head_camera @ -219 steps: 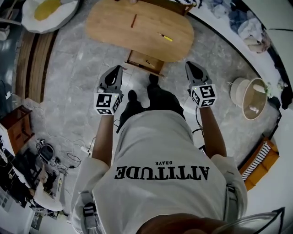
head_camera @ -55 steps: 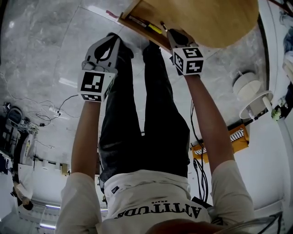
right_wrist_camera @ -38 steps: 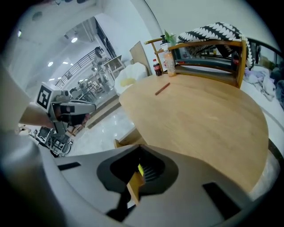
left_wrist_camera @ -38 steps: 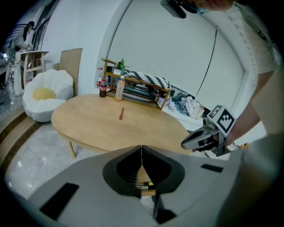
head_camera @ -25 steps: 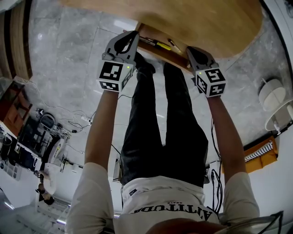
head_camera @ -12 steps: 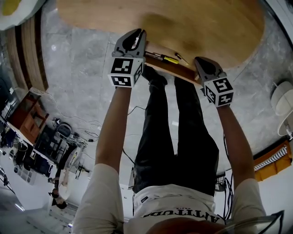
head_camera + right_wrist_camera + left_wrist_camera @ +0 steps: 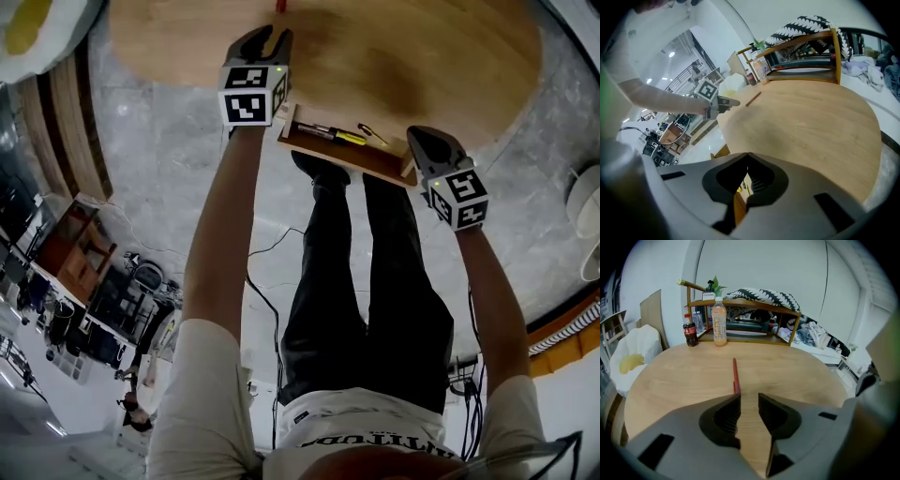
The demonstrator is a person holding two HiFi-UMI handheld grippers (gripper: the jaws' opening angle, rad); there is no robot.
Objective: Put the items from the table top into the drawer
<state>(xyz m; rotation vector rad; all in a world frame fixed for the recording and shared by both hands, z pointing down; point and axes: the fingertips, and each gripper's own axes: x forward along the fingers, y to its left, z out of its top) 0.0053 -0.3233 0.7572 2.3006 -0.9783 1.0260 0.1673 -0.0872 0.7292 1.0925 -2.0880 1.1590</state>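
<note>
My left gripper [image 7: 747, 397] is opening its jaws, nothing between them; just past its tips the red pen [image 7: 735, 376] is lying on the table [image 7: 801, 376], long axis pointing straight away. Only the head view is showing the drawer [image 7: 347, 159], beside which this gripper was hovering earlier. My right gripper [image 7: 747, 155] is keeping shut, empty.
</note>
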